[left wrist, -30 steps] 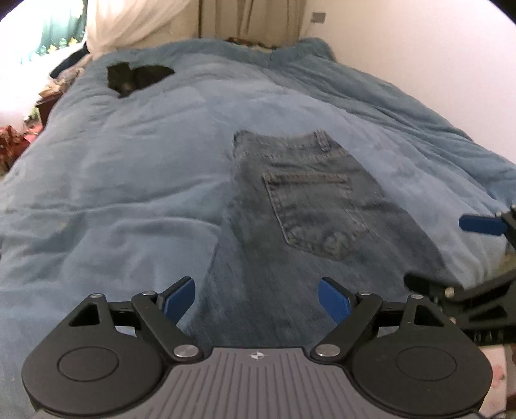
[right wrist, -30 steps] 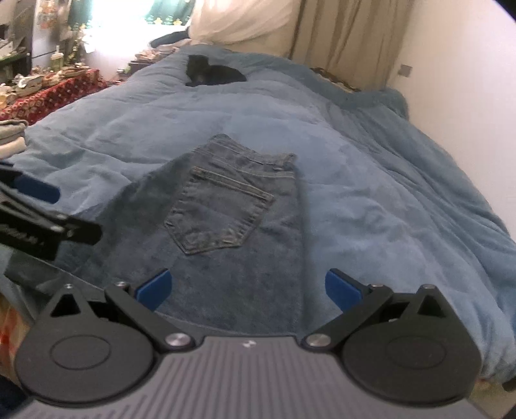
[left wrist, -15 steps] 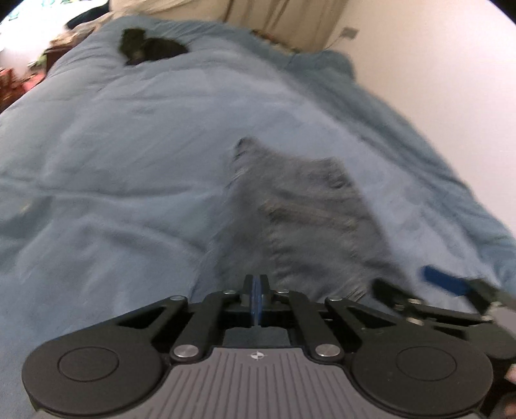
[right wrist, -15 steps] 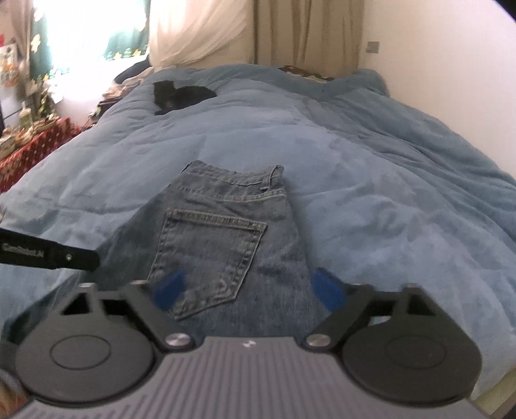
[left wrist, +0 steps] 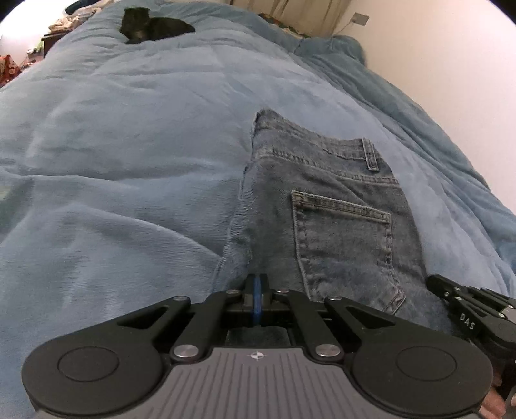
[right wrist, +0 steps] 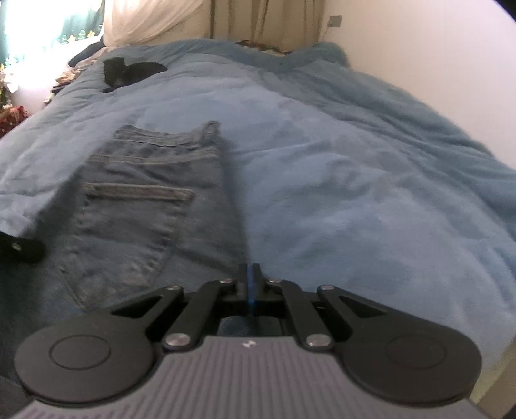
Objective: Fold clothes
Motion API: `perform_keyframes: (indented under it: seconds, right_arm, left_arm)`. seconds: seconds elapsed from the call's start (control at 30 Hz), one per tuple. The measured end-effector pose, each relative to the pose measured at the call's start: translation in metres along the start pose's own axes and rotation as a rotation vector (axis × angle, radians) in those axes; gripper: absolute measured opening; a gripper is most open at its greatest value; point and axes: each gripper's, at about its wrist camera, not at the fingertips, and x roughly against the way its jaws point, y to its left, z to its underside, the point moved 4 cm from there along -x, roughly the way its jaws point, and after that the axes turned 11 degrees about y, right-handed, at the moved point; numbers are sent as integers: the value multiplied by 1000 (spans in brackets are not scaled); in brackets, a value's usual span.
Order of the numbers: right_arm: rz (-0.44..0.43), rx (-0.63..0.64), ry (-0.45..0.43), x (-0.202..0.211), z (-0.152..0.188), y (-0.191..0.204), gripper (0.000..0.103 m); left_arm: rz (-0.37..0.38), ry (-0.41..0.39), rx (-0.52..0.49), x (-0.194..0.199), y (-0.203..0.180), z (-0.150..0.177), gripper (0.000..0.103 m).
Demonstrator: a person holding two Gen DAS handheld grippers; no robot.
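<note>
Blue jeans (left wrist: 338,209) lie flat on the bed with a back pocket facing up and the waistband at the far end. My left gripper (left wrist: 256,283) is shut, its blue pads pressed together at the jeans' left edge, where the denim puckers. At the jeans' (right wrist: 138,209) right edge my right gripper (right wrist: 249,274) is also shut, in a blurred picture. How much cloth sits between either pair of pads is hidden. The right gripper's (left wrist: 451,296) black tip also shows in the left wrist view, at the right.
A thick blue blanket (left wrist: 129,161) covers the whole bed. A black heap (left wrist: 154,27) lies at its far end. A pale wall (right wrist: 435,48) runs along the right side, curtains (right wrist: 232,16) hang behind, and clutter (right wrist: 13,116) stands at the left.
Both grippers went from wide open to shut and moved forward and down toward the jeans. Each now sits at one side edge of the denim.
</note>
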Motion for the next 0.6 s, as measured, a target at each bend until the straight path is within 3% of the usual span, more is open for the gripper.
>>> perform_keyframes:
  seconds: [0.17,0.3,0.37,0.43,0.6]
  right_arm:
    - [-88,-5,-64,25,-9,6,2]
    - [-170,62,-35,11,-18,38,2]
    - [-117,97,-11,-5,-12,45,1]
    - [-81,124,-20,-11,-1,38,0]
    - [-126,135,-16,-3,23,12,0]
  left_arm:
    - [3,-69,-70,25,-15,0,0]
    - [-3,-27,-115,4,-25,-2,0]
    - [-49,23,-127,-13,-17,4,1]
    - [-16,28,-123,-12,-5,13,3]
    - [6,33,-153,3,15,34,3]
